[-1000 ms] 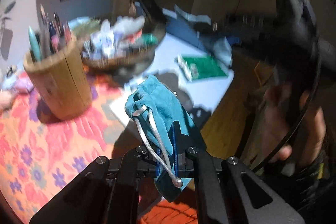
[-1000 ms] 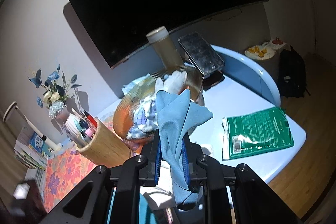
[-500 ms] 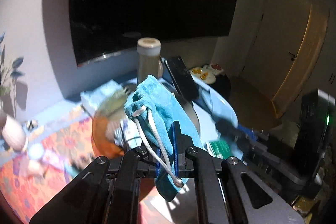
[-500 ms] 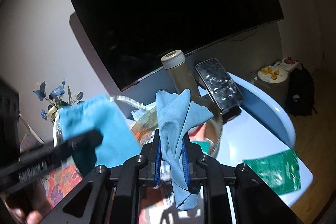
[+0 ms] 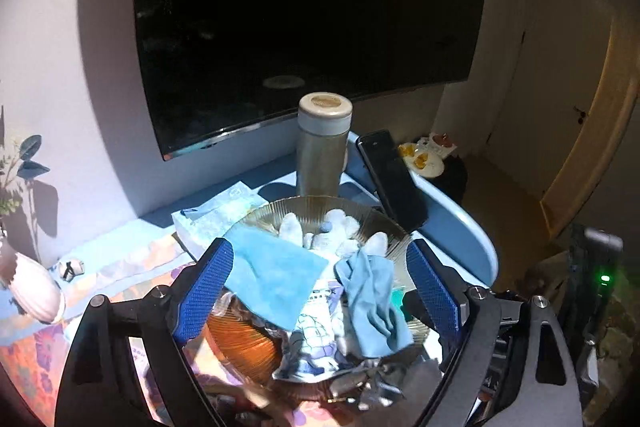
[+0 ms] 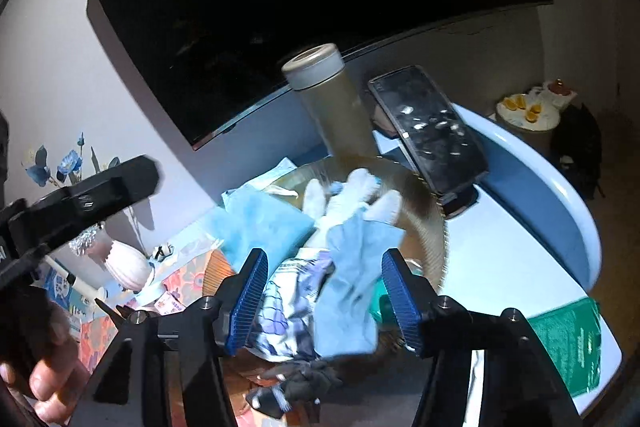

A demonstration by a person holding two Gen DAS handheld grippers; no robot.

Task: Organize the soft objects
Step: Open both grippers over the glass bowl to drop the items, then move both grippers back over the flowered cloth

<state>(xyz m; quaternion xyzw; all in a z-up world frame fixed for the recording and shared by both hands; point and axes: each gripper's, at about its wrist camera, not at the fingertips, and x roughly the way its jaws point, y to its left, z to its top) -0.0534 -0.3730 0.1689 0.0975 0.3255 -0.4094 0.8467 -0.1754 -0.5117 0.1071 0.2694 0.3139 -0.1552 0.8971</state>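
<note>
A ribbed amber glass bowl [image 5: 240,343] [image 6: 430,227] holds several soft items. A teal drawstring pouch [image 5: 272,279] [image 6: 260,227] lies on its left side. A light blue cloth [image 5: 372,303] [image 6: 352,287] lies draped on its right side. My left gripper [image 5: 320,291] hovers over the bowl, its jaws opening wide, and the pads touch nothing. My right gripper [image 6: 324,301] is also over the bowl with its jaws opening. The blue cloth sits between its pads, free of them. White plush pieces [image 5: 320,231] and a patterned fabric [image 5: 316,339] also fill the bowl.
Behind the bowl stand a beige flask [image 5: 324,147] and a phone on a stand [image 5: 392,183]. A tissue pack [image 5: 216,215] and a white vase [image 5: 32,291] are on the left. On the table's right lies a green packet [image 6: 568,343]. A dark screen covers the wall.
Both grippers moved over the bowl and their jaws opened. The left let go of the teal pouch and the right let go of the blue cloth; both now rest in the bowl.
</note>
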